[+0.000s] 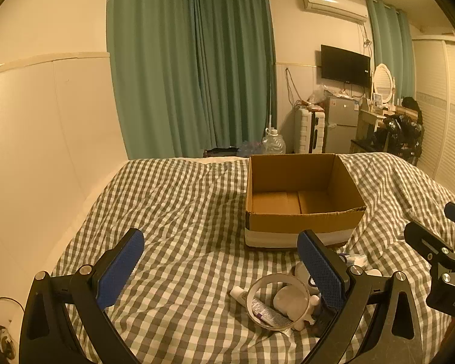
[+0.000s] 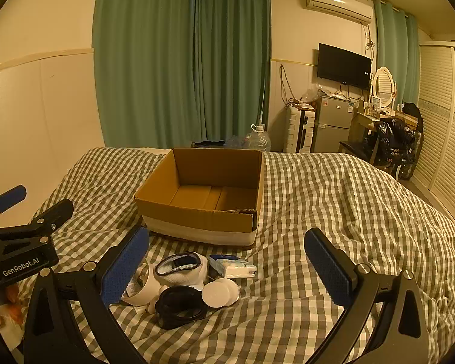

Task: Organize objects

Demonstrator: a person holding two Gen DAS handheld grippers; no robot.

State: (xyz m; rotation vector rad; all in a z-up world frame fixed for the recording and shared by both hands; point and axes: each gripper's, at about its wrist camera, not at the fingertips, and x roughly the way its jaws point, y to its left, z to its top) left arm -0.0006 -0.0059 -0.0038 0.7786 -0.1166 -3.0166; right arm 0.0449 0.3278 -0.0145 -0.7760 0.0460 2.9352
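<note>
None packed: we found the box [image 2: 203, 200] empty.
Left: pile [image 2: 185, 285] on bed.
Jaws: both grippers [image 1: 221, 273] [image 2: 227, 270] wide apart, holding nothing.

Across the upper middle of my frame hang green curtains [image 2: 182, 60]. At upper right I see a wall air conditioner [image 2: 339, 3] above a dark television [image 2: 343, 65], with an oval mirror [image 2: 383, 86] to its right. Below them stand a small grey fridge [image 2: 333, 124], a white suitcase [image 2: 300, 130] and a large water jug [image 2: 258, 140]. A louvred wardrobe [image 2: 446, 115] fills the right edge.
</note>
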